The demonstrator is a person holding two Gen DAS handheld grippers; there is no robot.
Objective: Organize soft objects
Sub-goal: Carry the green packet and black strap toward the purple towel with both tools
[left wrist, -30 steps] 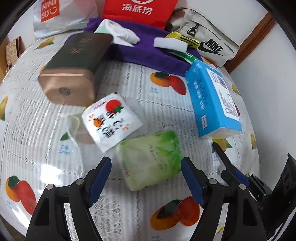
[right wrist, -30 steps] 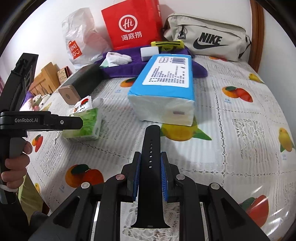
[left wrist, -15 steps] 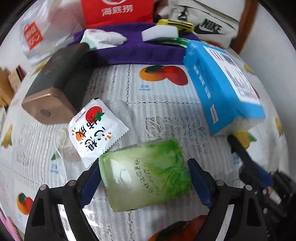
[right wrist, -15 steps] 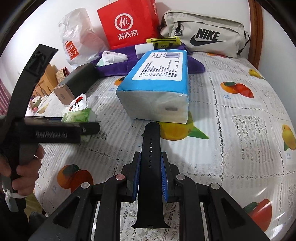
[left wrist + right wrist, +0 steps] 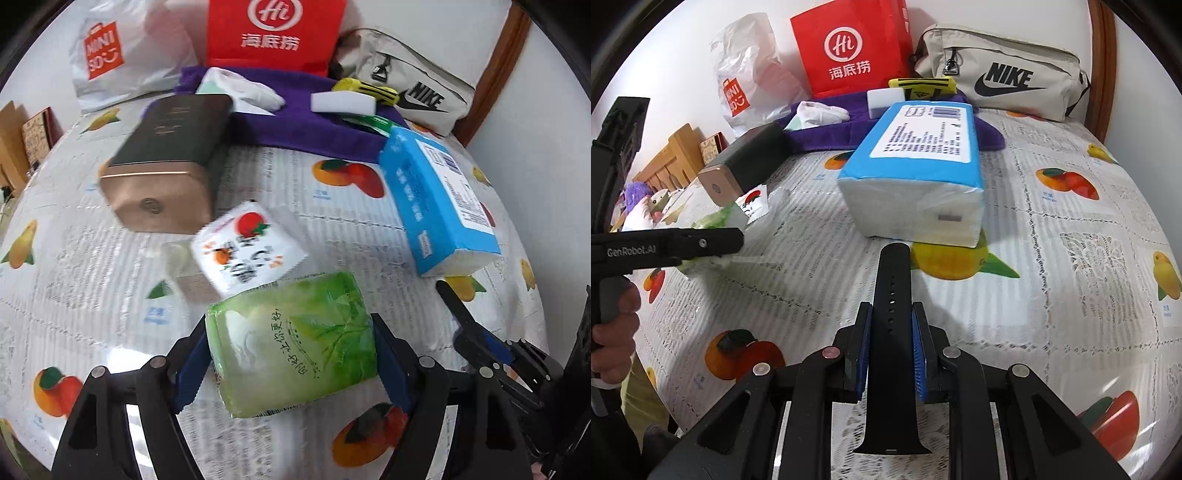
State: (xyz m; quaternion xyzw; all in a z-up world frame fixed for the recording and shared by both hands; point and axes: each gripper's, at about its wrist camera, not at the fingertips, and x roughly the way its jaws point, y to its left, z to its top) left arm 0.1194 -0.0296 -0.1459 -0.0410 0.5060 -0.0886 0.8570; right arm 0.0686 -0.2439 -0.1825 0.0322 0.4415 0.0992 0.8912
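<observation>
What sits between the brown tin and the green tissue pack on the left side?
The white tomato-print sachet lies between the brown tin and the green tissue pack, overlapping the pack's upper edge. Left wrist view shows it best.

Both wrist cameras look steeply down past their claws, close above the table (image 5: 110,295), sharing the blue tissue pack (image 5: 439,199) ahead.

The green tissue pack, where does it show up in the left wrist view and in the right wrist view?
Left wrist: green tissue pack lies low in the centre, between the left gripper's fingers.
Right wrist: only a green sliver at the left edge, behind that gripper's black body.
Shared landmark: the blue tissue pack.
</observation>
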